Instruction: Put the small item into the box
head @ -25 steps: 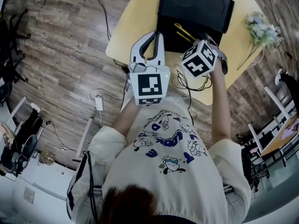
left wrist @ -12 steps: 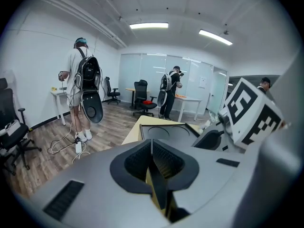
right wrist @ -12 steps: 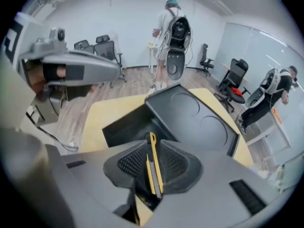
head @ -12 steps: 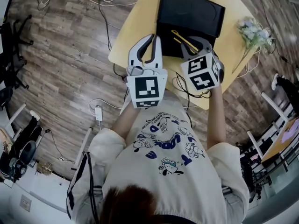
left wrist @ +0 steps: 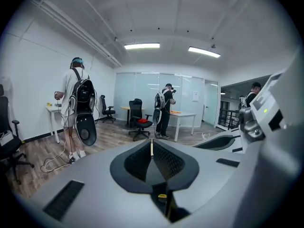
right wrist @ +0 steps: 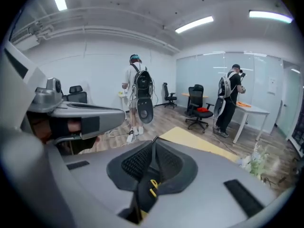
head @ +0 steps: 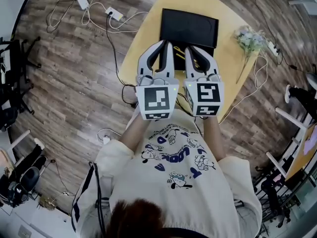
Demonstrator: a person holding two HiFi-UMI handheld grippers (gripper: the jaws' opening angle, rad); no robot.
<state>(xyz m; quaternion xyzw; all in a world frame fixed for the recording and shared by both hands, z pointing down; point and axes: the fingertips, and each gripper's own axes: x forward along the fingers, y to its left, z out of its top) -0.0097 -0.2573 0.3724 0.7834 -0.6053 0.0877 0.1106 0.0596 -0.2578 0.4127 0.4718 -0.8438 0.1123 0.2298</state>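
A black box (head: 189,26) lies open on the yellow table (head: 143,38). A thin yellow item (head: 179,57) shows in the box's near part, between the two grippers. Both grippers are held side by side above the table's near edge, pointing out into the room. My left gripper (head: 167,43) (left wrist: 152,144) is shut with nothing in it. My right gripper (head: 190,48) (right wrist: 154,144) is closing, its pads nearly touching, and nothing is between them. In the right gripper view the table (right wrist: 204,144) lies below and beyond the jaws.
A bunch of pale flowers (head: 247,38) (right wrist: 256,163) lies at the table's right edge. Cables and a power strip (head: 114,16) run over the wood floor left of the table. People with backpacks, office chairs and desks stand farther off in the room.
The right gripper has come up away from the box, turned to sit level beside the left one, and its jaws have closed. The left gripper has barely moved.
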